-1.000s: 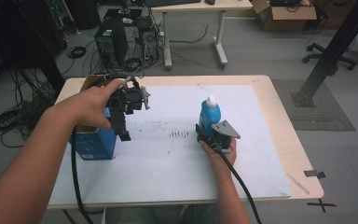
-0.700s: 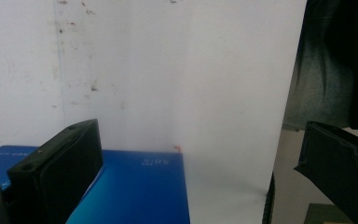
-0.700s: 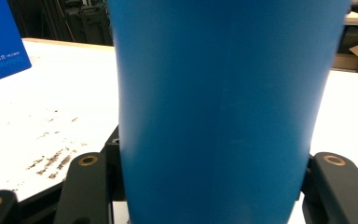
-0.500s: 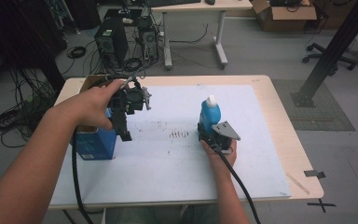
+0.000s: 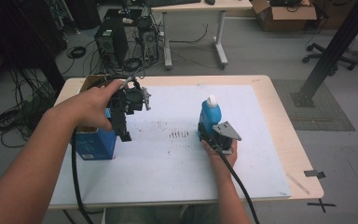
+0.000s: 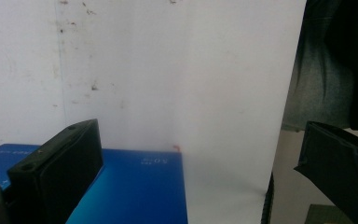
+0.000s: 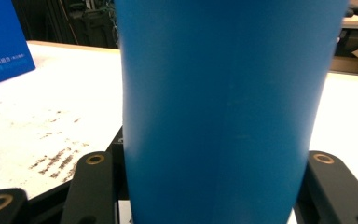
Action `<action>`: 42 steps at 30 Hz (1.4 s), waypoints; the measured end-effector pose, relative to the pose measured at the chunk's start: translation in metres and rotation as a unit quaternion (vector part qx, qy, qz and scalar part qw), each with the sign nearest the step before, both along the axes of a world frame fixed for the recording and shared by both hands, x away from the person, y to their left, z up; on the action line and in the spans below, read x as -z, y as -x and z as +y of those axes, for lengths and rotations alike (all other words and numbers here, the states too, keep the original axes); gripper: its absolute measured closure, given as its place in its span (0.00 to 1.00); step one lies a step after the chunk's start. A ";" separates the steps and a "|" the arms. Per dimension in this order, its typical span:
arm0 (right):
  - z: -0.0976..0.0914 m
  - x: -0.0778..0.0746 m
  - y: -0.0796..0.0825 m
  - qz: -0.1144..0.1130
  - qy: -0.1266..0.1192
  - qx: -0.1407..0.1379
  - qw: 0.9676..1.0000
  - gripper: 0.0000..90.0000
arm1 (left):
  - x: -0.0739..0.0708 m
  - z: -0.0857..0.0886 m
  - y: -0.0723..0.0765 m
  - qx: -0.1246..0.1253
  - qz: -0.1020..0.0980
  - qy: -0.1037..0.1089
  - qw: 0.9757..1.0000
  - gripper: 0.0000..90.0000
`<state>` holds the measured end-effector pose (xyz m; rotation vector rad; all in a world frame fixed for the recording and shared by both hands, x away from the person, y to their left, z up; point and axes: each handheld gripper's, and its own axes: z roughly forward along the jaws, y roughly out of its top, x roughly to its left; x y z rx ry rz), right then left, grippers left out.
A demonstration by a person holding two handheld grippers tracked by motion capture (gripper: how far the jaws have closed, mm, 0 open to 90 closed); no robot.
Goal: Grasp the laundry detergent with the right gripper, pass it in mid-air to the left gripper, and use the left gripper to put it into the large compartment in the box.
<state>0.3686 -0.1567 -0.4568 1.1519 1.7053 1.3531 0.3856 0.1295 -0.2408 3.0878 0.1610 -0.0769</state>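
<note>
Right hand-held gripper [image 5: 208, 135] clamped on blue bottle [image 5: 209, 115], left hand-held gripper [image 5: 122, 133] open above blue box [image 5: 94, 144], box writing unreadable

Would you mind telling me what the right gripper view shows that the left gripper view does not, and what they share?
The right gripper view shows the blue bottle standing upright between its jaws, plus dark smudges on the white mat. The left gripper view shows its two jaws spread wide above the mat's edge, with nothing between them. Both show the blue box and the white mat.

Wooden table [image 5: 279, 112] under a stained white sheet [image 5: 168, 158]; blue box [image 5: 95, 144], blue bottle [image 5: 210, 116] on it.
</note>
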 end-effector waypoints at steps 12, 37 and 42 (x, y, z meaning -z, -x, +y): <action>-0.017 -0.029 0.000 -0.018 -0.022 -0.046 0.999 0.50 | -0.004 -0.005 0.004 0.002 0.001 0.003 1.000 0.00; -0.041 -0.120 0.012 -0.048 0.039 -0.308 0.950 0.50 | -0.028 -0.021 0.008 0.017 0.013 0.018 1.000 0.00; -0.032 -0.119 0.018 -0.041 0.053 -0.350 0.934 0.50 | -0.029 -0.026 0.008 0.018 0.014 0.015 1.000 0.00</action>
